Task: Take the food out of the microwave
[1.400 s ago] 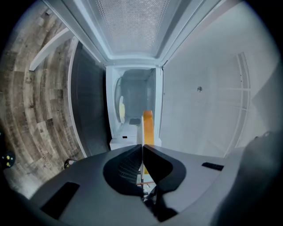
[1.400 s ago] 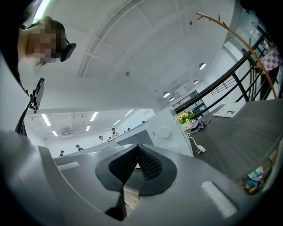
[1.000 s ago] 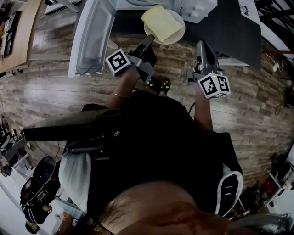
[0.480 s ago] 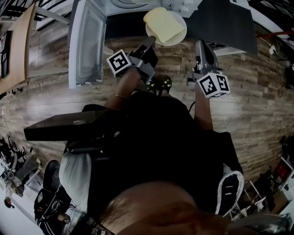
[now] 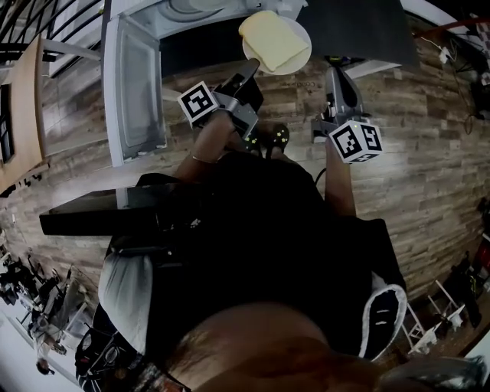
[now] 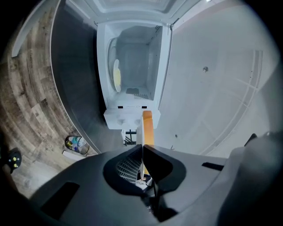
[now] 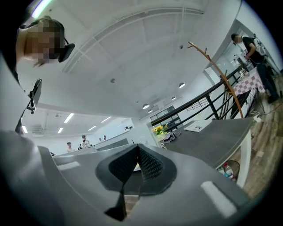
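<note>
My left gripper (image 5: 249, 73) is shut on the near rim of a white plate (image 5: 299, 57) that carries a pale yellow slice of food (image 5: 271, 38). The plate hangs level in front of the white microwave (image 5: 191, 8), outside its dark opening. The microwave's door (image 5: 134, 92) stands open at the left. In the left gripper view the plate's rim (image 6: 140, 132) and the food (image 6: 147, 127) show edge-on between the shut jaws, with the empty microwave cavity (image 6: 132, 66) beyond. My right gripper (image 5: 334, 80) is shut with nothing in it, to the right of the plate.
A dark grey table (image 5: 360, 31) stands right of the microwave, and it shows in the right gripper view as the grey table (image 7: 212, 137) with a black railing (image 7: 208, 99) behind. A bottle (image 6: 76, 143) lies on the wood floor (image 5: 429, 153). Several people stand far off.
The whole scene has swung round in the head view: the microwave door and floor shift left and turn. The plate stays held in my left gripper, and my right gripper stays shut.
</note>
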`<state>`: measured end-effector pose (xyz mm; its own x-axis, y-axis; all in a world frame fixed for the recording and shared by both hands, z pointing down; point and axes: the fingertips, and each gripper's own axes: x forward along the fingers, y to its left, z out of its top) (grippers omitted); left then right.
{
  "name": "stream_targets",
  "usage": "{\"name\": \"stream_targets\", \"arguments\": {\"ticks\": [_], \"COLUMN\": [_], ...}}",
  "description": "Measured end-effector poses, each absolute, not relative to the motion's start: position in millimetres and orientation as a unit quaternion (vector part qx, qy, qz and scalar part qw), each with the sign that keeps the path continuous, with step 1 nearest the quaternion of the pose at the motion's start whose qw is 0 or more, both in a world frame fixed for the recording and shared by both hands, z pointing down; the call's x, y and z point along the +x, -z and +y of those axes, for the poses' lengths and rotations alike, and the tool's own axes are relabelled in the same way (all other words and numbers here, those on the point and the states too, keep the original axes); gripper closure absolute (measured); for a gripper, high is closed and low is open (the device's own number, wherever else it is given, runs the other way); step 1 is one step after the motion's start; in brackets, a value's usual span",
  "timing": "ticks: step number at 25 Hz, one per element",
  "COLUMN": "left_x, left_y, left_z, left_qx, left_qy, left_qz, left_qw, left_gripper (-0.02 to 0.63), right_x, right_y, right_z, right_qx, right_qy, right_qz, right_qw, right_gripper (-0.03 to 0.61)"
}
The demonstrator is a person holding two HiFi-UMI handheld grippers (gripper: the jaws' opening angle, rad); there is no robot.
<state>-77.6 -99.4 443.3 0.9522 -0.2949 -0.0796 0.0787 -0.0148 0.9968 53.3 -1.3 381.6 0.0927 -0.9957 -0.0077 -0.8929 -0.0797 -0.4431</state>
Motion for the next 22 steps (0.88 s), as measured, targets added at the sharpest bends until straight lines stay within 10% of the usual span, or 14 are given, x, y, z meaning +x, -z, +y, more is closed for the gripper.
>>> {"name": "stream_targets", "arguments": {"ticks": [22], "left_x": [8], "left_y": [-442], "left_z": [-60], "left_qx": [0.705], "left_qy": [0.068], "left_qz": [-0.005], "left_qw": [0.706], "left_gripper": [0.6], "right_x": [117], "right_y": [-385], "right_z": [66], "right_qx": [-0.783], "right_qy": [0.135], "right_qz": [0.578], "right_qw": [0.185], "right_gripper": [0.58]}}
